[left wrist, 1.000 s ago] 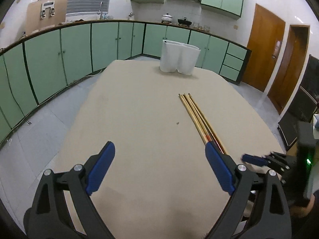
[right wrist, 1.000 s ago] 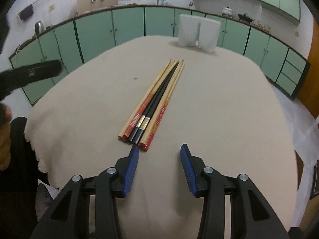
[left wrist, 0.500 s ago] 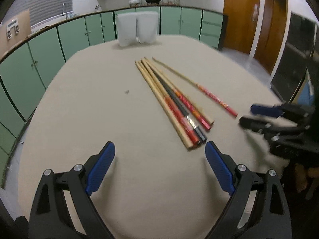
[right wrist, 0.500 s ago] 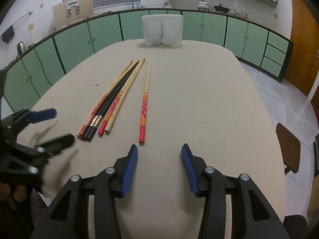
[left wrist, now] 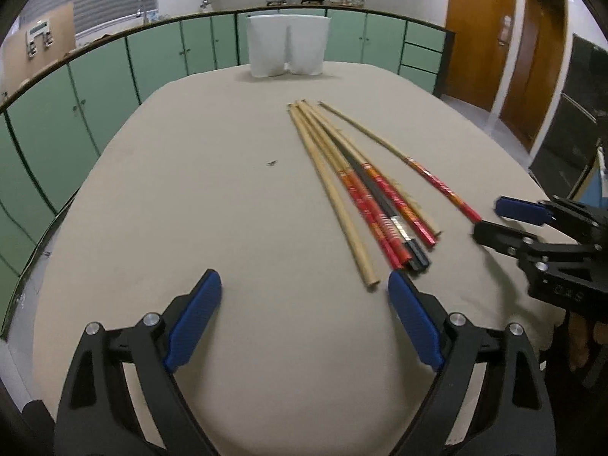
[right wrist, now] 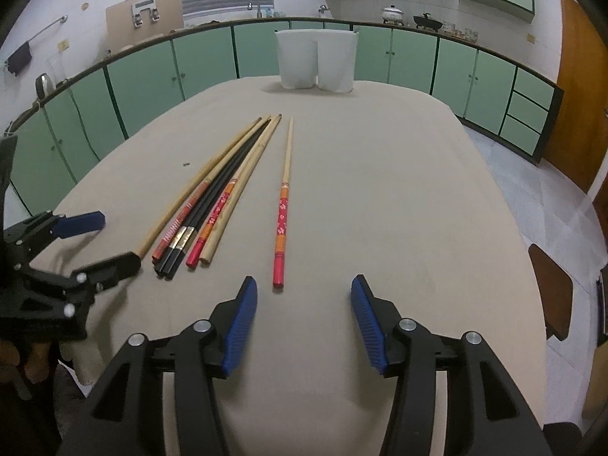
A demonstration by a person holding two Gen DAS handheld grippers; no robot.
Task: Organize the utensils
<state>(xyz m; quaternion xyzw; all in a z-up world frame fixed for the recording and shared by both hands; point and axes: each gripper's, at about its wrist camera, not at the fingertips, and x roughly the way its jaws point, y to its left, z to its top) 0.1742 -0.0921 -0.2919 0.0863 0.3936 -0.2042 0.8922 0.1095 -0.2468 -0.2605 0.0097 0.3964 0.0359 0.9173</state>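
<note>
Your right gripper [right wrist: 304, 300] hangs released over the table [right wrist: 399, 209], jaws wide, with the single red-handled chopstick [right wrist: 283, 205] lying just ahead of its left finger. Your left gripper [left wrist: 304, 296] is also spread and empty; the bundle of chopsticks [left wrist: 357, 186] lies ahead toward its right finger. Beyond both stands the white holder [right wrist: 316, 59].

Bundle of chopsticks [right wrist: 216, 193]: several long sticks, pale wood, black, and red-patterned at the thick ends, lying flat and side by side on the table [right wrist: 399, 209], left of centre in the right wrist view, tips pointing toward the far end. Single chopstick [right wrist: 284, 199]: pale wood with a red flowered handle, flat, just right of the bundle and apart from it. White two-part holder [right wrist: 316, 59]: upright at the table's far edge, upper centre.
</note>
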